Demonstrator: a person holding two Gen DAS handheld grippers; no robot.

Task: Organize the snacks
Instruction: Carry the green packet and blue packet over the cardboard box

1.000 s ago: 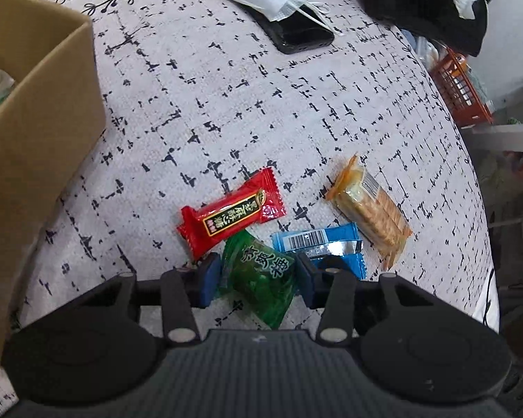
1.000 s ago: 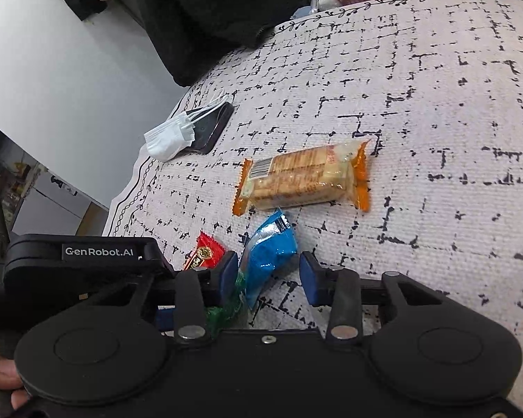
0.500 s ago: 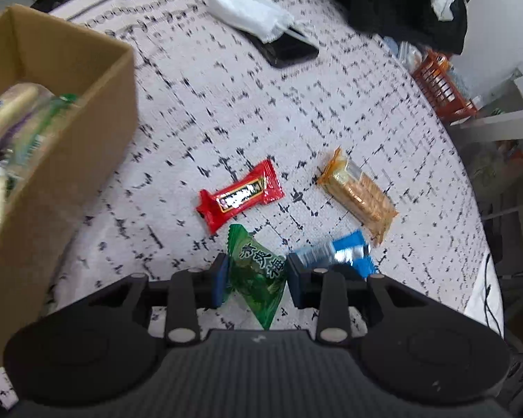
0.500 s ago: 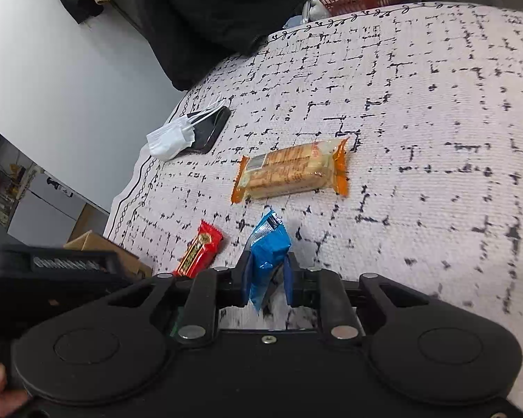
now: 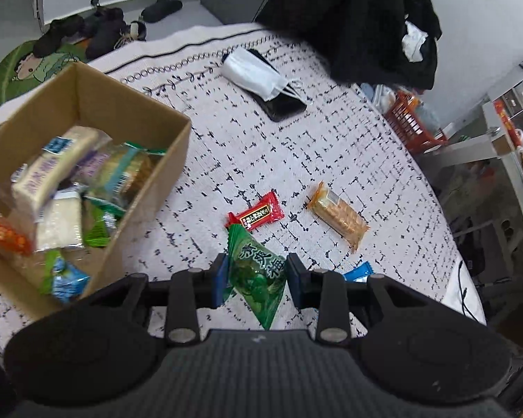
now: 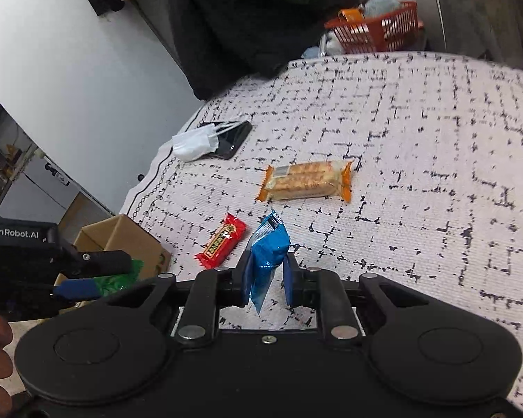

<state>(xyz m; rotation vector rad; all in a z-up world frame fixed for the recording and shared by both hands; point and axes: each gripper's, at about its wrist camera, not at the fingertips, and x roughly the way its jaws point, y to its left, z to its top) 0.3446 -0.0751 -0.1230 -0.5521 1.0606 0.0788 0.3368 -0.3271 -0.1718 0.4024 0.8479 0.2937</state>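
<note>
Left gripper (image 5: 256,280) clamps a crinkly green foil snack packet (image 5: 258,275) above the speckled woven cloth (image 5: 247,139), beside the brown cardboard box (image 5: 150,195). Right gripper (image 6: 265,284) pinches a glossy blue wrapper (image 6: 267,254), lifted.

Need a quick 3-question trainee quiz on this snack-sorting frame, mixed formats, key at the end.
1. True or false: the left gripper has its jaws shut on the green candy packet.
2. Which snack does the right gripper hold? A) red candy bar B) blue packet C) orange-ended cracker pack
3. Fill in: the white face mask lies partly on top of a black ____.

Key
1. True.
2. B: the blue packet is pinched and hangs clear of the tablecloth; the red candy bar and cracker pack lie loose.
3. phone.
</note>
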